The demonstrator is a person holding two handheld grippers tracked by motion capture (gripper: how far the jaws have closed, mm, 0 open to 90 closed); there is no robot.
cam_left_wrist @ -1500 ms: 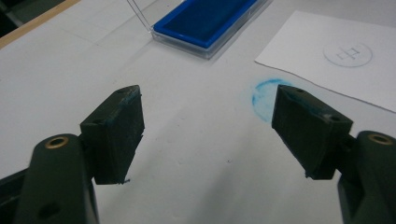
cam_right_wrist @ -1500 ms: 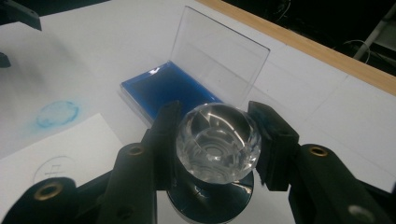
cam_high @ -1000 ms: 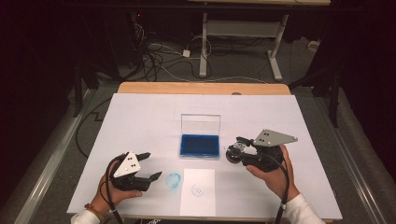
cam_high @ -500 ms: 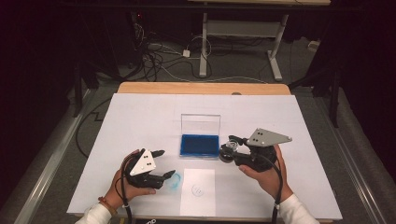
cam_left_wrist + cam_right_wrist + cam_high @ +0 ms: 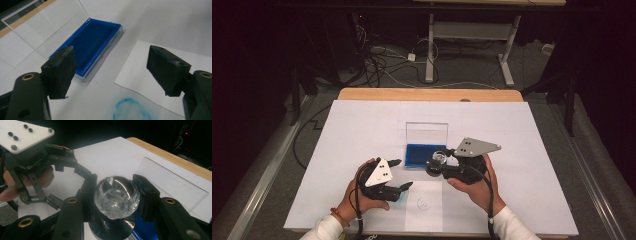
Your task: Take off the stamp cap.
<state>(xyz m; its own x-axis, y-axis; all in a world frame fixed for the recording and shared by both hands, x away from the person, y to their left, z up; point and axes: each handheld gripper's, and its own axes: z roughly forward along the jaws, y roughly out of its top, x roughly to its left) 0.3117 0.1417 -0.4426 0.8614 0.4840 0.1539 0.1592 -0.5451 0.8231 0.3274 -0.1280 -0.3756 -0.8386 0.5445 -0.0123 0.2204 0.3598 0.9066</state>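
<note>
A: What is the right gripper [image 5: 435, 166] carrying?

B: A stamp with a clear faceted crystal knob and a round black base [image 5: 116, 195]. The two black jaws are clamped on the knob from either side. In the high view it hangs over the near right corner of the open blue ink pad in its clear plastic case [image 5: 424, 155]; whether the base touches the ink I cannot tell.

A: And the ink pad itself?

B: It sits about mid-desk on the white sheet covering the desk [image 5: 362, 130], its transparent lid [image 5: 45, 27] standing open on the far side.

A: The left gripper [image 5: 401, 175]?

B: Its jaws stand apart with nothing between them. It hovers near the front edge of the desk, left of the small white paper slip [image 5: 424, 207], above a smudge of blue ink [image 5: 131, 110] on the desk cover.

A: Anything on the slip?

B: A faint round stamped mark [image 5: 423, 203]. The slip lies just in front of the ink pad, close to the desk's near edge.
</note>
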